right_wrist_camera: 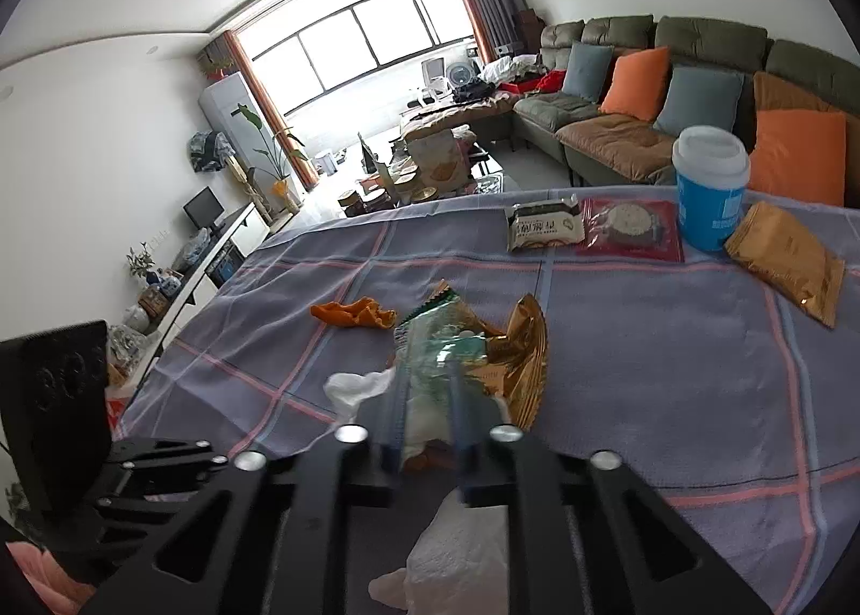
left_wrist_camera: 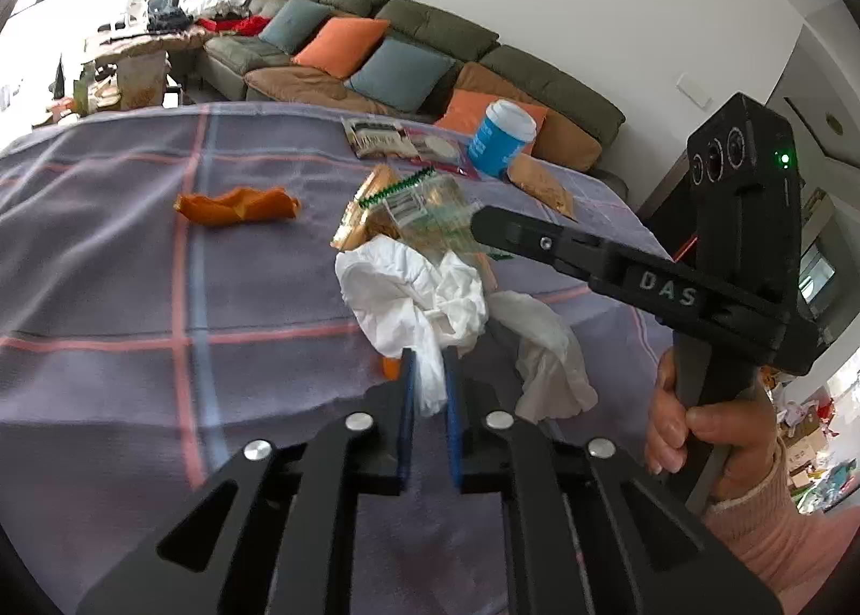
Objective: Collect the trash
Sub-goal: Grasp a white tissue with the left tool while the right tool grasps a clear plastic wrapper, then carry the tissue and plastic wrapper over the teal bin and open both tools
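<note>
My left gripper (left_wrist_camera: pixel 428 373) is clamped on a crumpled white tissue (left_wrist_camera: pixel 414 292) lying on the checked tablecloth (left_wrist_camera: pixel 134 265); its blue pads (left_wrist_camera: pixel 408 400) pinch a fold of the paper. My right gripper (right_wrist_camera: pixel 427 416) is clenched on a clear green-printed wrapper (right_wrist_camera: pixel 441 351), which rests against a gold foil wrapper (right_wrist_camera: pixel 524 362) mid-table. A second white tissue (left_wrist_camera: pixel 548 351) lies just beside the first. An orange peel (left_wrist_camera: pixel 236 205) sits apart to the left. Near the far edge stand a blue paper cup (right_wrist_camera: pixel 709 190), two biscuit packets (right_wrist_camera: pixel 545 227) and a gold snack bag (right_wrist_camera: pixel 785 263). A hand (left_wrist_camera: pixel 699 427) grips the right tool's handle.
</note>
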Motion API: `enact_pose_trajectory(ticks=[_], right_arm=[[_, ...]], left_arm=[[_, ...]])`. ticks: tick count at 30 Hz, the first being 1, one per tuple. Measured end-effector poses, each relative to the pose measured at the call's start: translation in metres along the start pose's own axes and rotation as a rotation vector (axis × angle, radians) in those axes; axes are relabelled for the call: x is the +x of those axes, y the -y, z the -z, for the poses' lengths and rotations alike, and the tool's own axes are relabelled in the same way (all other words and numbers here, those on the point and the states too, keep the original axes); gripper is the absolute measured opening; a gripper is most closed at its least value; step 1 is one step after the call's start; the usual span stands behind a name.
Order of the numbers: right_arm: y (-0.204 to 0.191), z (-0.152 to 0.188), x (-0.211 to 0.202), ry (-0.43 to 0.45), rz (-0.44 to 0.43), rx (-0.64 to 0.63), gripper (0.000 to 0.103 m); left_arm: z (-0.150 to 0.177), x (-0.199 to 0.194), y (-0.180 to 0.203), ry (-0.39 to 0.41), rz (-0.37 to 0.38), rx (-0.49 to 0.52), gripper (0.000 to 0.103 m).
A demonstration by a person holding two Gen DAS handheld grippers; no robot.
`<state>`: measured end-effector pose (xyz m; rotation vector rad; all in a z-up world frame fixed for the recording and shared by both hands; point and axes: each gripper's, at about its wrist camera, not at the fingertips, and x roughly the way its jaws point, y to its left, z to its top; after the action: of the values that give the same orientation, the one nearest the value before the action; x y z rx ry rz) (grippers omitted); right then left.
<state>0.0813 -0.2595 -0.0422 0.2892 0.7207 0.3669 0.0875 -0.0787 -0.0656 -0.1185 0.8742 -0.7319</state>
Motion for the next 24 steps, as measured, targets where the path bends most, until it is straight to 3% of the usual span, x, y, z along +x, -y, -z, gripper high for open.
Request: enact_pose_trajectory(ticks=[7, 9, 24], right_arm=[[-0.003, -0.003, -0.005, 0.018, -0.012, -0.003, 0.006], [-0.005, -0.004, -0.008, 0.028, -0.021, -0.003, 0.001], [-0.041, -0.004, -0.020, 0.047, -0.104, -0.058, 0.001]], left_arm=[[0.000, -0.030, -0.003, 0.064, -0.013, 0.013, 0.009], [0.001, -0.039, -0.008, 0.079, -0.019, 0.007, 0.009], [0.020, -0.104, -0.045, 0.166, -0.104, -0.041, 0.009]])
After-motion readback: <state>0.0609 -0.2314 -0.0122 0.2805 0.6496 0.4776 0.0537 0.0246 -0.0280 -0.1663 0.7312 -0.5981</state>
